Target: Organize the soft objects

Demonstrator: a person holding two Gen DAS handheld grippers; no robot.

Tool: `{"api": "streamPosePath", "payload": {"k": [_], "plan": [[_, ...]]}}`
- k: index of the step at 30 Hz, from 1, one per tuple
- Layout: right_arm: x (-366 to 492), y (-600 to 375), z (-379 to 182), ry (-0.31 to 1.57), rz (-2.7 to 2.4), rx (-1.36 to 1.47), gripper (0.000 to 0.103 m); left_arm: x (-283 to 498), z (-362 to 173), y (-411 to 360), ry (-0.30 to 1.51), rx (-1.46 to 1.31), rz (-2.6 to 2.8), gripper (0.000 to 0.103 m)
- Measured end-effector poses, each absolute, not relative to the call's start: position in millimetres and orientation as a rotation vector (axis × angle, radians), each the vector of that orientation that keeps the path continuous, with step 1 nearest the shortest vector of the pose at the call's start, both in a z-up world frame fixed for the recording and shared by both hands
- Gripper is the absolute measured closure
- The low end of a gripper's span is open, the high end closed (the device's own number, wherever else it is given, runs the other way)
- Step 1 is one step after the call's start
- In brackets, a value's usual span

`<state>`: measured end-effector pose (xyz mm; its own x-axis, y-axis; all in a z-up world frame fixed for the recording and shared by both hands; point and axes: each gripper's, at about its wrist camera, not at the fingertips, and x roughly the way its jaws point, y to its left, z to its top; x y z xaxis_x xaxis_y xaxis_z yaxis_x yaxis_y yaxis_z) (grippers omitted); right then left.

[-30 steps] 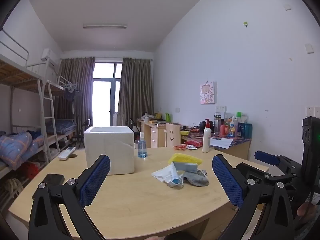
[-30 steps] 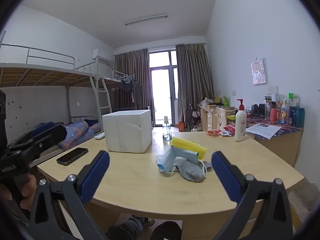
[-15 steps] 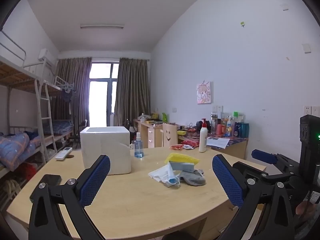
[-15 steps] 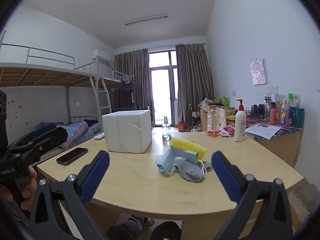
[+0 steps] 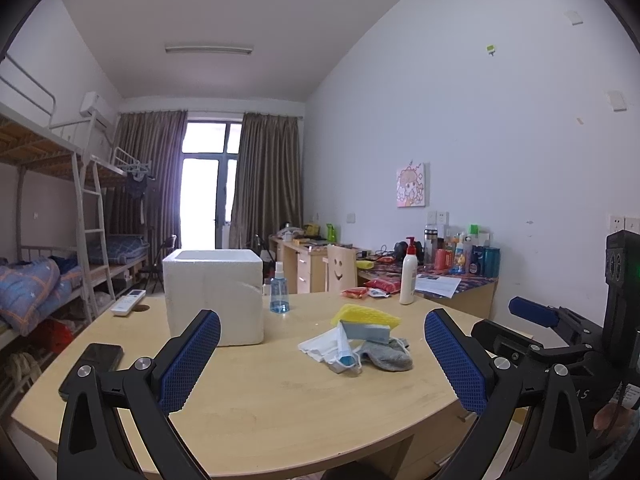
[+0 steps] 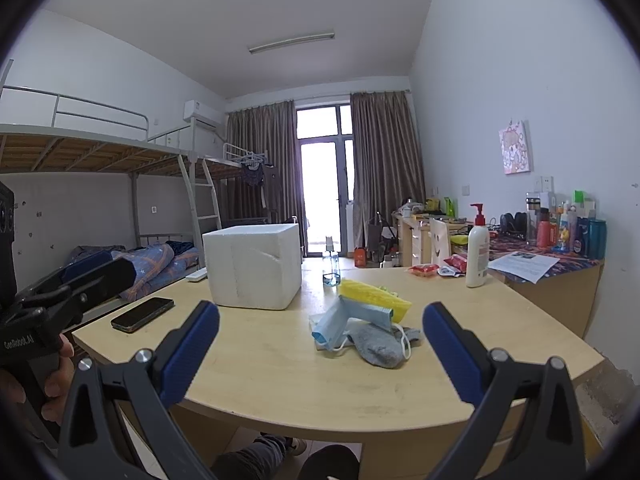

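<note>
Both tools are held off the near edge of the desk (image 6: pixel 280 384), and nothing is yet in hand. The left gripper (image 5: pixel 322 356) has its fingers spread wide and empty; the right gripper (image 6: pixel 320 354) is the same, wide and empty. The soft objects lie in 1 loose heap ahead of both, between the finger lines in each wrist view and slightly toward the right finger: a grey sock (image 6: pixel 378 344) nearest, a blue face mask (image 6: pixel 332 326) draped beside and partly over it with its white ear loops trailing, a pale blue folded piece (image 6: pixel 370 312) on top, and a yellow cloth or sponge (image 6: pixel 374 294) at the far side. Whether the yellow item is cloth or foam cannot be told. The white foam box (image 6: pixel 254 266) stands beyond the left finger, open-topped, and is the likely receptacle. Judgement: all items are light, limp and compressible, and will sag and drag neighbours if lifted from an edge. The ear loops may snag the sock. Recommended hold: pinch the sock at its bunched middle, fingers closing well in, and lift 1 item at a time. A phone (image 6: pixel 142 314) lies beyond the left finger, clear of the work.
</note>
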<state>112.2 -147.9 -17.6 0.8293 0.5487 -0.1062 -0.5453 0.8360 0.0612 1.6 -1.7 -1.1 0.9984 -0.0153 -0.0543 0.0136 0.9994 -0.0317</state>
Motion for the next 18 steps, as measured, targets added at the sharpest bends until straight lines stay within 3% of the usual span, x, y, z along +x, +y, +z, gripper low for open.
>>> {"api": "streamPosePath", "payload": {"k": [18], "plan": [[110.2, -149.5, -15.6, 0.114, 0.580, 0.033, 0.000, -0.7, -1.1, -2.8, 0.050, -0.023, -0.018, 0.001]]}}
